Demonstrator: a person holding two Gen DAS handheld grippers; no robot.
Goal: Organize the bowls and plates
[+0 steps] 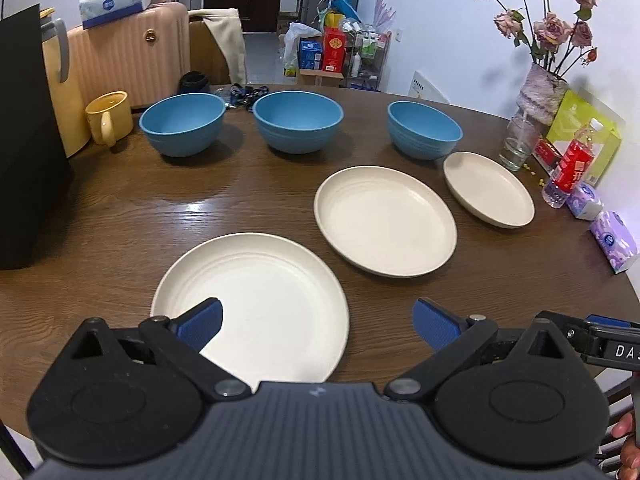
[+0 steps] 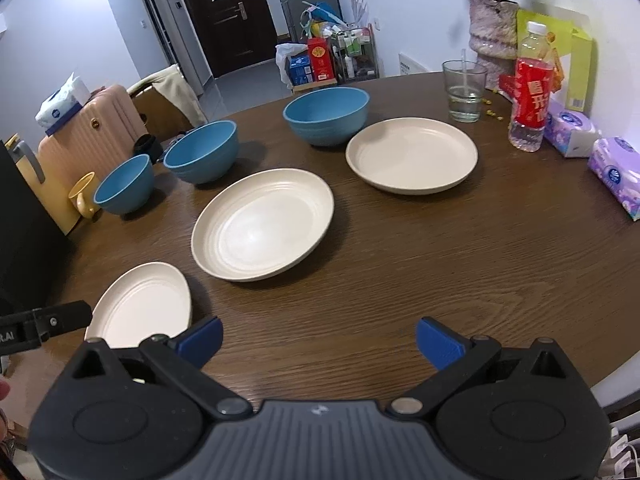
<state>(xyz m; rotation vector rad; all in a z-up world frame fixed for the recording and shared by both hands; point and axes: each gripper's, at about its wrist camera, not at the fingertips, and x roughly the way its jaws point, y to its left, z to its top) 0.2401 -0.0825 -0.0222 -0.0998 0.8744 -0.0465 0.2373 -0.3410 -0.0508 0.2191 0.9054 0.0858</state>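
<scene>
The nearest plate (image 1: 256,300) lies at twelve o'clock just under the left gripper (image 1: 318,322), spread apart and empty; the right gripper (image 2: 320,344), likewise apart, is held over bare desk (image 2: 440,264).

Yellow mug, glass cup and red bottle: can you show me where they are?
Yellow mug (image 1: 110,117), left wrist view, on its side wall above the handle.
Glass cup (image 2: 464,90), right wrist view, on its clear front wall.
Red bottle (image 2: 532,94), right wrist view, on its red label.
</scene>
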